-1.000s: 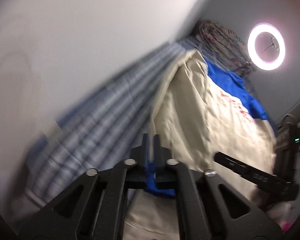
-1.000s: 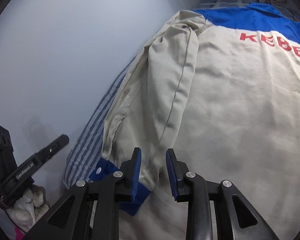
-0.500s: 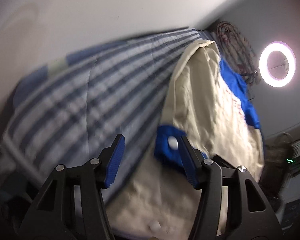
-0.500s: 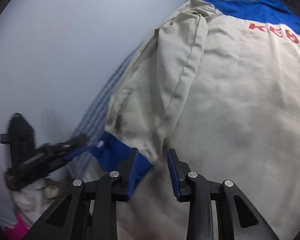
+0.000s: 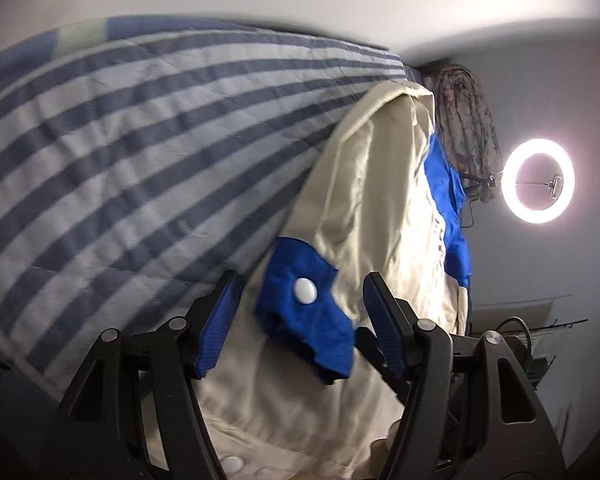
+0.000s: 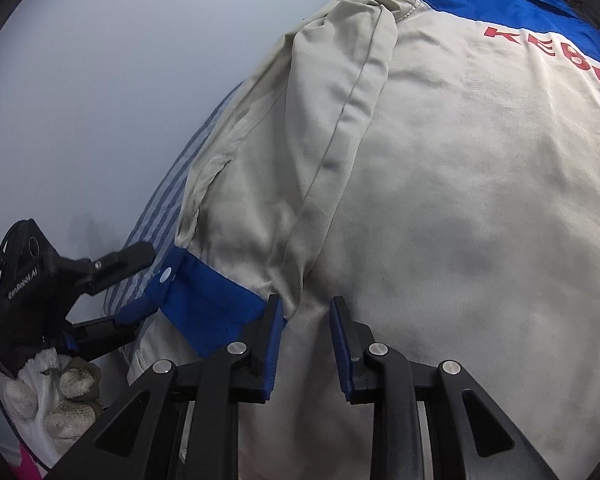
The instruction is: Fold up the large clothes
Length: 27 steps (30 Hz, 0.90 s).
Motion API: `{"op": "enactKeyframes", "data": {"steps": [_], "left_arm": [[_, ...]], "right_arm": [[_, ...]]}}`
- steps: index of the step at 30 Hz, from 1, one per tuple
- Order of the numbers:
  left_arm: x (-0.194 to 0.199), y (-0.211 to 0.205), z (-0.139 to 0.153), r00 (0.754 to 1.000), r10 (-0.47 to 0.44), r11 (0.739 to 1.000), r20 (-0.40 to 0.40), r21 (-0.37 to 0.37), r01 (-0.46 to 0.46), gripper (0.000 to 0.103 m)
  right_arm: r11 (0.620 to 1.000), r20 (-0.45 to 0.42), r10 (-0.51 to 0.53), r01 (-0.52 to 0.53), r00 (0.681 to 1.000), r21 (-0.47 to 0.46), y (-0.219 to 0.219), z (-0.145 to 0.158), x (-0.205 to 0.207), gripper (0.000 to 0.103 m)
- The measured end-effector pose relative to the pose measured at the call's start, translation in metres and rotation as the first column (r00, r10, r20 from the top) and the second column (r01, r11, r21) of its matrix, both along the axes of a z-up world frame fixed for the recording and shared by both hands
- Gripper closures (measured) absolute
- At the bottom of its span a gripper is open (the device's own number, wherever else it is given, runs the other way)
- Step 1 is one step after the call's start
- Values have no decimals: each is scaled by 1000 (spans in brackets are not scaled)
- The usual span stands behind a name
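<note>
A cream jacket (image 6: 460, 200) with a blue yoke and red letters lies back-up on a striped bed cover (image 5: 140, 140). One sleeve (image 6: 340, 120) is folded over its back. The sleeve's blue cuff (image 5: 316, 328), with a white snap, lies loose between the jaws of my left gripper (image 5: 302, 278). Those jaws are opening and neither pad touches the cuff. The right wrist view shows the left gripper (image 6: 138, 280) beside the cuff (image 6: 212, 304). My right gripper (image 6: 305, 300) points down at the jacket just right of the cuff. Its jaws are narrowing, with cream cloth in the gap but nothing pinched.
A lit ring light (image 5: 538, 180) and a hanging patterned cloth (image 5: 468, 120) stand past the bed's far end. A pale wall runs along the bed's far side. A hand in a white glove (image 6: 52, 400) holds the left gripper.
My left gripper was shut on the blue cuff, then opened wide and let it go while rolling and sinking. The right gripper dropped slightly toward the jacket and its gap narrowed a little.
</note>
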State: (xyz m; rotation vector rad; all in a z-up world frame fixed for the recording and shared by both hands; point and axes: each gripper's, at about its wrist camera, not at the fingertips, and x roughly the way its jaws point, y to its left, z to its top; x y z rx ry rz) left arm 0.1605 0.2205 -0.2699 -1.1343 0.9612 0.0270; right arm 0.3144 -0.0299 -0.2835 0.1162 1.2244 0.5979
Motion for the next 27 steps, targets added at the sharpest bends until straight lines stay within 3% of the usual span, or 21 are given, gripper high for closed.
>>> {"op": "enactKeyframes", "data": {"steps": [2, 9, 15, 18, 24, 25, 26, 27], "left_arm": [[0, -4, 3, 1000, -14, 1000, 8, -7, 14, 42], [-29, 4, 24, 999, 35, 995, 9, 93, -35, 43], [-23, -19, 12, 999, -51, 999, -5, -10, 51, 43], [-16, -15, -3, 999, 3, 1000, -35, -24, -4, 43], [-3, 2, -3, 995, 102, 995, -5, -15, -102, 43], [-1, 1, -2, 995, 102, 995, -2, -10, -102, 52], [5, 0, -1, 996, 92, 996, 2, 0, -92, 72], [10, -4, 0, 998, 70, 997, -1, 12, -70, 81]], "right_arm": [[1000, 1, -2, 2, 1000, -2, 0, 0, 0, 79], [1000, 0, -1, 1, 1000, -4, 5, -2, 5, 79], [1000, 7, -4, 4, 1000, -14, 9, 0, 5, 77], [1000, 6, -3, 3, 1000, -15, 8, 2, 4, 77], [1000, 5, 8, -8, 1000, -21, 9, 2, 3, 77], [1000, 6, 8, -8, 1000, -22, 9, 2, 3, 77], [1000, 7, 8, -8, 1000, -22, 9, 2, 3, 77], [1000, 7, 9, -9, 1000, -23, 10, 2, 3, 77]]}}
